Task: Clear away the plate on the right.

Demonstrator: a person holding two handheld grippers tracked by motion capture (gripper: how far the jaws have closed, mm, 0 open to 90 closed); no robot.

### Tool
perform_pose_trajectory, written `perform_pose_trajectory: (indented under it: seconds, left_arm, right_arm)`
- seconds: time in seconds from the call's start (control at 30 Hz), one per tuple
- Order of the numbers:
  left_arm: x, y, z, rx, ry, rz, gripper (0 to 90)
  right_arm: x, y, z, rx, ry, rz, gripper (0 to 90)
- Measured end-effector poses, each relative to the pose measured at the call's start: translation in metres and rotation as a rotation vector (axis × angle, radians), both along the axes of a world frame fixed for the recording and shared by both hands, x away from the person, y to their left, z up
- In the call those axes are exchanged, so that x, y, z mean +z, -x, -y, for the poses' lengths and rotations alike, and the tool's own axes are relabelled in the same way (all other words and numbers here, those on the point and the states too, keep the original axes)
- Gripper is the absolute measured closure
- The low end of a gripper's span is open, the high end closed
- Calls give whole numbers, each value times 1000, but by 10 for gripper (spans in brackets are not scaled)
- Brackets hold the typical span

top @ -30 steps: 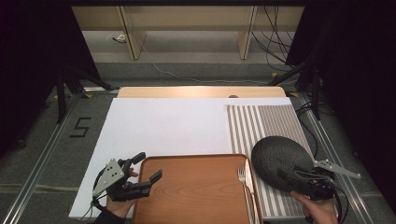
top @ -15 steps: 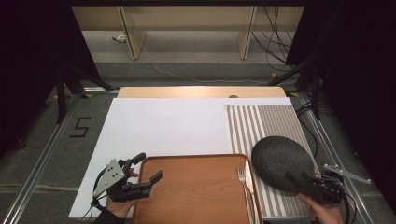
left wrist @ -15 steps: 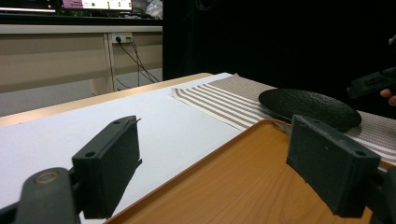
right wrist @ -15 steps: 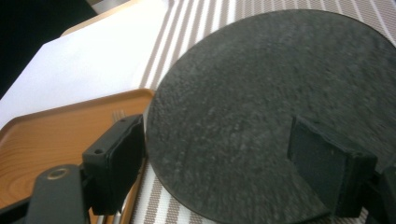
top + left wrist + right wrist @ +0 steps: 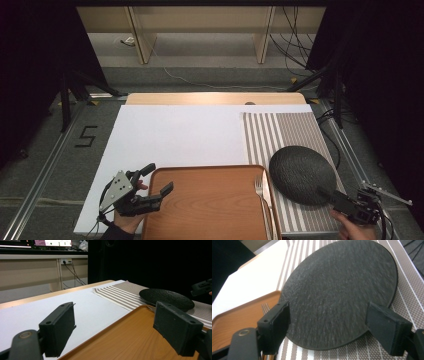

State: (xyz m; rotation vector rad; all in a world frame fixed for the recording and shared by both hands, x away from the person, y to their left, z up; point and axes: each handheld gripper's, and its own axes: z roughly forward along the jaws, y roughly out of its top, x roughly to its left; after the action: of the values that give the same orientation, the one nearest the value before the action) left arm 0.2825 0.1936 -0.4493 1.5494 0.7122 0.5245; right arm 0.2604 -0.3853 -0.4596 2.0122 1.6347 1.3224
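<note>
left tool (image 5: 148, 185): black, grey three-cornered plate on top, blocky matte jaws with small screw holes | right tool (image 5: 336, 199): black, thin metal bracket | sleeve: dark, possibly black

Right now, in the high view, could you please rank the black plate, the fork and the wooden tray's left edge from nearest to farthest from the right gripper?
1. Black plate, just ahead of the right gripper, on the striped mat.
2. Fork, on the tray's right side.
3. Wooden tray's left edge, far across, beside the left gripper.
</note>
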Motion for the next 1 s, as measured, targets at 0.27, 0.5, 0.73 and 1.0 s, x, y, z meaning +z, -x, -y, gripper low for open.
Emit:
perform_pose_trajectory:
  seconds: [0.27,0.5,0.73,1.0]
  left_arm:
    - [0,-1,-1,-1,0,-6,167]
    - [0,0,-1,6,2,4,167]
    - [0,0,-1,6,0,4,167]
    - [0,0,-1,6,0,4,167]
  right_arm:
    - [-3,-1,1,-14,-9,-26,224]
    - [-9,3,6,-51,-54,-56,224]
    - [-13,6,11,-71,-111,-73,232]
    - [-19,5,11,-73,-158,-113,237]
